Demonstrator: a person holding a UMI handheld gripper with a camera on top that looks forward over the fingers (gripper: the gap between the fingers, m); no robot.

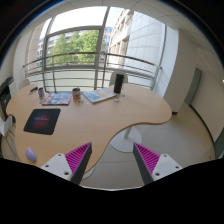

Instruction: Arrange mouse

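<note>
While the gripper (111,160) with its two magenta-padded fingers is hanging spread and empty above the floor, the small pale rounded mouse (31,154) is lying left of them on the near edge of the curved light wooden table (100,118). It probably is handling as light, rigid, smooth plastic, best pinched across its sides. Beyond it, the dark rectangular mouse mat (42,121) is resting.
</note>
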